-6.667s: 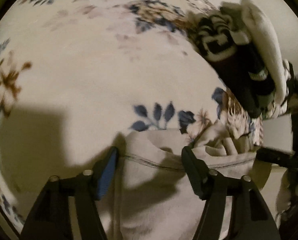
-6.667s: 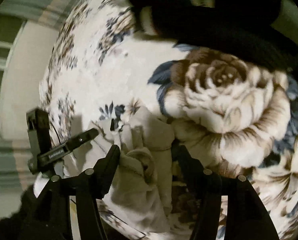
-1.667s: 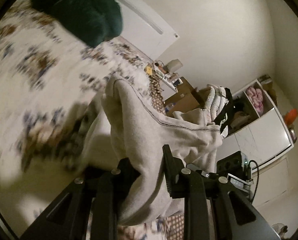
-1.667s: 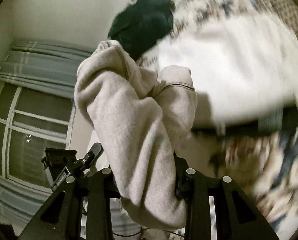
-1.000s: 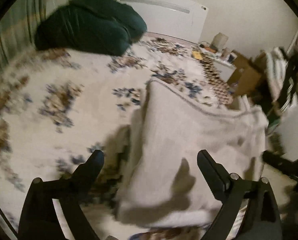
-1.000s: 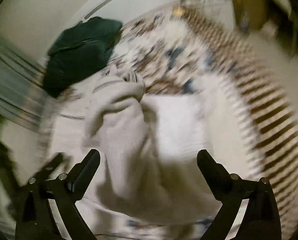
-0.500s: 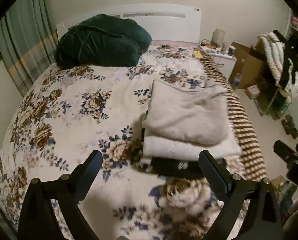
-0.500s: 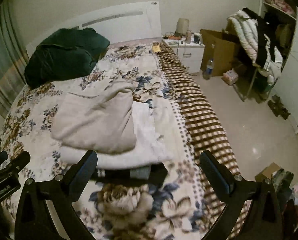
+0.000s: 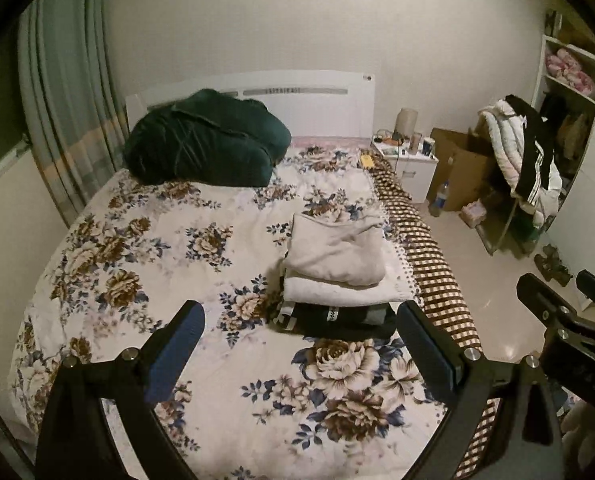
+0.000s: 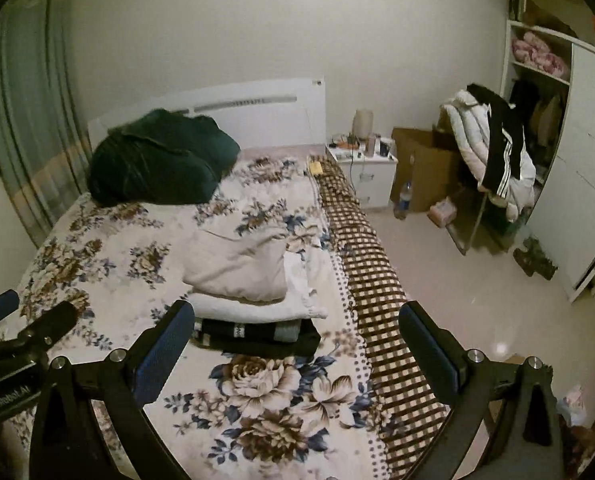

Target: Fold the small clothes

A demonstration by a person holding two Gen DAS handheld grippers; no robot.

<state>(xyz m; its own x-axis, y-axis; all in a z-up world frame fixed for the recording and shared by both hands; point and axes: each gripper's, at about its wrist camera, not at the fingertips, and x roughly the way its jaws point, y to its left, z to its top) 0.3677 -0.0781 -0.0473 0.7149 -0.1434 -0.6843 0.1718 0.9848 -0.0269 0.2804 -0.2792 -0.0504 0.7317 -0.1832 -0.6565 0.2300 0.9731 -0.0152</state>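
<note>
Stacking looks like the step I am closing out: both my tools hang well back from the bed and hold nothing. My left tool (image 9: 299, 326) has its jaws spread wide, with only the flowered white bedspread (image 9: 169, 264) showing between the blue-padded fingers (image 9: 177, 336). My right tool (image 10: 293, 328) is spread just as wide, empty too.

The task's thing, a beige fleece garment folded into a soft rectangle (image 9: 335, 252), lies on top of a pile near the right-hand edge of the bed. Under it is a folded white fleece piece (image 9: 337, 294), and under that a folded black garment with pale striped bands (image 9: 333, 318) that rests on the bedspread. In the right wrist view the beige piece (image 10: 237, 266) sits slightly askew on the white one, its upper flap rumpled and not flat, so I judge the fold done but not tidy.

I see no other loose small garment on the bedspread; only a dark green bundled duvet (image 9: 205, 142) lies by the white headboard (image 9: 297, 100). More clothes hang over a rack (image 10: 493, 148) across the room, beyond the brown checked blanket (image 10: 373, 292) that drapes the bed's side.

So my next move, as I judge it, calls for one of two things: bring both tools down to the beige piece and press its raised flap flat and square with the pile, or fetch a new garment. Pinching the top layer carelessly could drag the pile apart.
</note>
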